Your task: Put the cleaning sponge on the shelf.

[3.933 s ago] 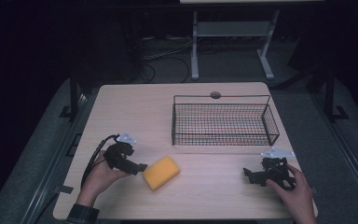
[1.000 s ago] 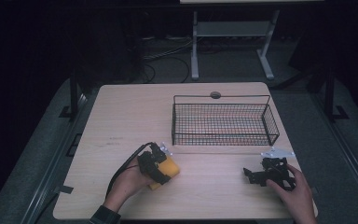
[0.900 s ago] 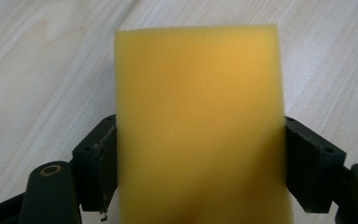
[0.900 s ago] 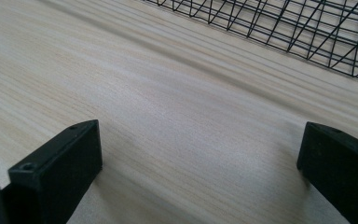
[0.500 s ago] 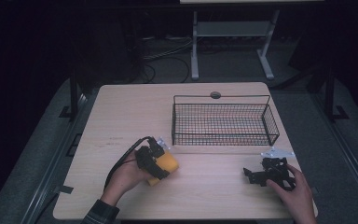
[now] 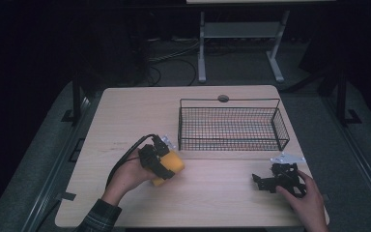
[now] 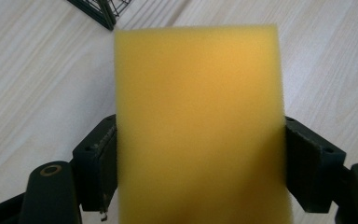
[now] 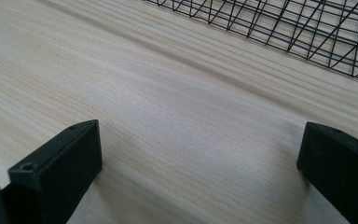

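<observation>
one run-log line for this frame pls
left gripper: shut on sponge | right gripper: open, on table | basket: empty

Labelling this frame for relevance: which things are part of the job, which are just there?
In the job:
- left gripper, shut on the yellow sponge
- wire basket, empty, the likely drop spot

Just there:
- right gripper, open, resting on the table
- white stand on the floor behind the table
- cables on the floor
</observation>
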